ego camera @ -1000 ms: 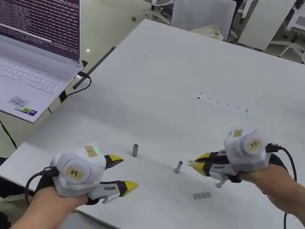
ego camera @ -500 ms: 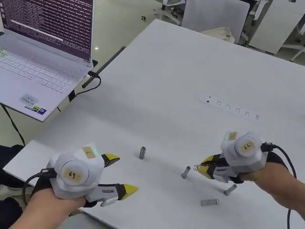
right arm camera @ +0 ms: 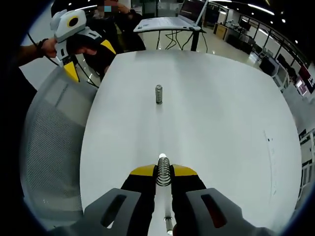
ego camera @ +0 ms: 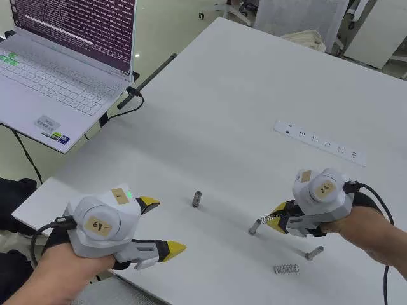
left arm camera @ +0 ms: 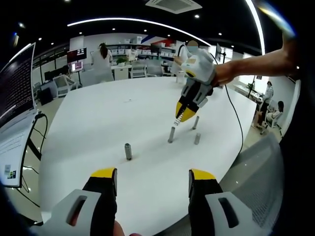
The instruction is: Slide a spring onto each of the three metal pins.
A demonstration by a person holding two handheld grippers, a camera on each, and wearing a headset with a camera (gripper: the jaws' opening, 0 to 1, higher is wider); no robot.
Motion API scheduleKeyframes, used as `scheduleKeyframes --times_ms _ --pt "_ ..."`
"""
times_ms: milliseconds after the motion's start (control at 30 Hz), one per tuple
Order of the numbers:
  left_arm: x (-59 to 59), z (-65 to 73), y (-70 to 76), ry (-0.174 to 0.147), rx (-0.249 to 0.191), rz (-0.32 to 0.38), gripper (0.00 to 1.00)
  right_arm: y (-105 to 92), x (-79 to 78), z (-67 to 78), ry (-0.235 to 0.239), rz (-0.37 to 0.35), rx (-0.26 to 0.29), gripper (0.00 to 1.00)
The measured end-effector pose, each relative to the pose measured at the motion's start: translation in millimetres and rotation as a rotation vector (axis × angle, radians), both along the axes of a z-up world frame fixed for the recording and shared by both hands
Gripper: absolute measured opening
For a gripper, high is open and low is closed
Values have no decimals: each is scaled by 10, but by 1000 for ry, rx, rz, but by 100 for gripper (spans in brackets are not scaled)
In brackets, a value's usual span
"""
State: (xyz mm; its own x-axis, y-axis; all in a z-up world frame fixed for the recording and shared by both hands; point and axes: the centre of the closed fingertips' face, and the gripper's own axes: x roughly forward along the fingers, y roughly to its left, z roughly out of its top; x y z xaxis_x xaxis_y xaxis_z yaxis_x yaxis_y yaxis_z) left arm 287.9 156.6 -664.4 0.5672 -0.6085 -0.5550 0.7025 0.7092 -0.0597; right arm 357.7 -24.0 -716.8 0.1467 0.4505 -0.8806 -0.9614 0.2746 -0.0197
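- One down, by the look of it: the far pin (ego camera: 197,199) stands on the white bench (ego camera: 241,95) with coils wrapped round its shaft.
- Second under way: the right tongs (ego camera: 278,220) are clenched on the second spring (ego camera: 270,219). Its free end reaches to just beside the top of the middle pin (ego camera: 254,227); whether the two touch cannot be told.
- Left to do, on this evidence: seat that spring, then fit the loose spring (ego camera: 286,269), lying flat near the bench's front edge, onto the third pin (ego camera: 313,253) close by it.
- The left tongs (ego camera: 172,223) hang released and empty, jaws wide, well apart from the pins.
- The left gripper view gives the side-on angle, with the middle pin upright below the spring's tip. The right gripper view looks along the spring from behind, the far pin's coils plain beyond. The head view takes in the loose spring.
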Motion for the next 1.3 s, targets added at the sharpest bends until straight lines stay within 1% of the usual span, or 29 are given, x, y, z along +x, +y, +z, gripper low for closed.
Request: scheduleKeyframes --times_ms 100,300,467,667,767,900,1100,1300 --pt "1 -8 11 3 0 2 55 14 2 4 7 9 2 9" --pt "7 -23 42 8 1 7 56 20 37 -14 15 28 -15 9" --pt "15 -38 57 12 -2 13 56 33 22 -55 22 56 -38 9" --pt "25 -44 74 14 -6 19 56 72 18 -85 31 72 -45 9" --pt "35 -44 97 14 -8 25 56 85 13 -106 34 88 -60 9" --pt "44 -50 119 15 -8 30 56 113 16 -106 37 97 -65 9" --pt "44 -44 139 16 -8 36 56 141 9 -146 40 123 -91 9" --pt "32 -52 148 19 -10 40 56 174 21 -160 43 137 -98 9"
